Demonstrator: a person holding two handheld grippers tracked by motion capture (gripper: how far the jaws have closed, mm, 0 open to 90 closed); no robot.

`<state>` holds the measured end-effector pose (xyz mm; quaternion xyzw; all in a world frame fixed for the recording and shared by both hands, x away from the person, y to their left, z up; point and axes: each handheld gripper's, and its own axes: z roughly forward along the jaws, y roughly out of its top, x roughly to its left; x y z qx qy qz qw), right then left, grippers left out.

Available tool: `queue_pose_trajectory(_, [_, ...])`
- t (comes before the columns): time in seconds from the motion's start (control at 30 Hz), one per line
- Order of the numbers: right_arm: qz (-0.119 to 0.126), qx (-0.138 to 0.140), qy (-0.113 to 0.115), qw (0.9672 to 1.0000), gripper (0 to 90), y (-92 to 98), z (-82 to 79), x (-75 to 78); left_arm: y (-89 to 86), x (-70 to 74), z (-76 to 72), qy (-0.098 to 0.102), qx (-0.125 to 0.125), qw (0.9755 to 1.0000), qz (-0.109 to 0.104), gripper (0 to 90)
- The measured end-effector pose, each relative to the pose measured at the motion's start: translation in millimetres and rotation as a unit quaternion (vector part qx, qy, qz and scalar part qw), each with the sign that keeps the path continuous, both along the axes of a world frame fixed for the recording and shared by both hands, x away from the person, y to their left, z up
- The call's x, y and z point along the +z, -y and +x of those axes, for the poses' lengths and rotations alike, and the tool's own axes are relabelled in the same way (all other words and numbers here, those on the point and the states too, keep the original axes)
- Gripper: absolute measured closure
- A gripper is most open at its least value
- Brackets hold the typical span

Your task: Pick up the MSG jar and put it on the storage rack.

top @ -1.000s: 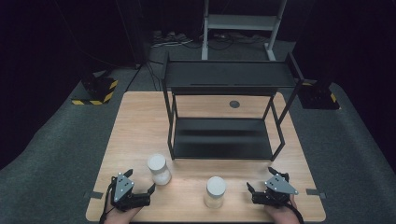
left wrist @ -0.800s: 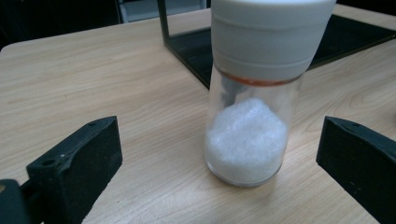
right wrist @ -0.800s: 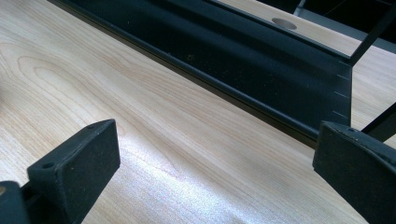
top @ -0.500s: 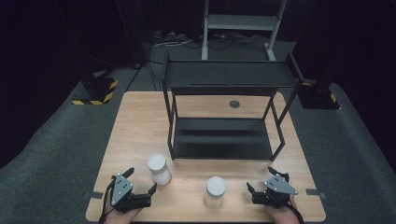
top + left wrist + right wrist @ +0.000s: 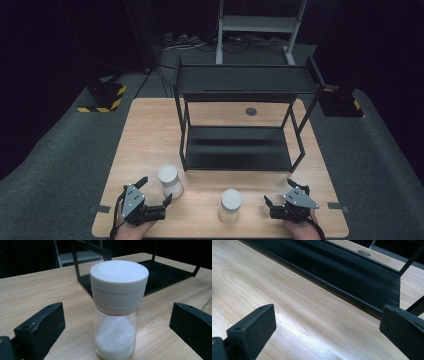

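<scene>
Two clear jars with white lids and white powder stand on the wooden table. The left jar is upright, right in front of my left gripper. That gripper is open, its jaws wide on either side of the jar and not touching it. The second jar stands near the front edge, between the two grippers. My right gripper is open to the right of it, with bare wood between its fingers and the rack's lower shelf ahead.
A black two-tier metal rack stands in the middle of the table, both shelves bare. A round cable hole lies behind it. Dark floor surrounds the table, and a grey frame stands at the back.
My left gripper has edged slightly forward and right, toward the left jar. The right gripper and both jars have stayed where they were.
</scene>
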<state>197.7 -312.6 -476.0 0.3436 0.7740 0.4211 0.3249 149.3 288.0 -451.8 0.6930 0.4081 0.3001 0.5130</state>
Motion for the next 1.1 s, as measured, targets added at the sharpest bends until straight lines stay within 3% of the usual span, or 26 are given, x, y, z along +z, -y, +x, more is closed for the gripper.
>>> queue_pose_trajectory(0.43, [0.001,0.001,0.000,1.0000,0.0,0.7,0.1,-0.1,11.1,-0.9,12.3,0.010,-0.004,0.9999,0.006,0.4])
queue_pose_trajectory(0.8, [-0.003,0.002,0.000,1.0000,0.0,-0.3,0.0,0.2,9.7,-4.6,23.9,0.002,-0.002,1.0000,0.001,0.6])
queue_pose_trajectory(1.1, [-0.002,0.003,0.000,1.0000,0.0,0.1,0.2,0.1,13.9,-8.7,32.5,0.000,-0.004,1.0000,0.000,7.8])
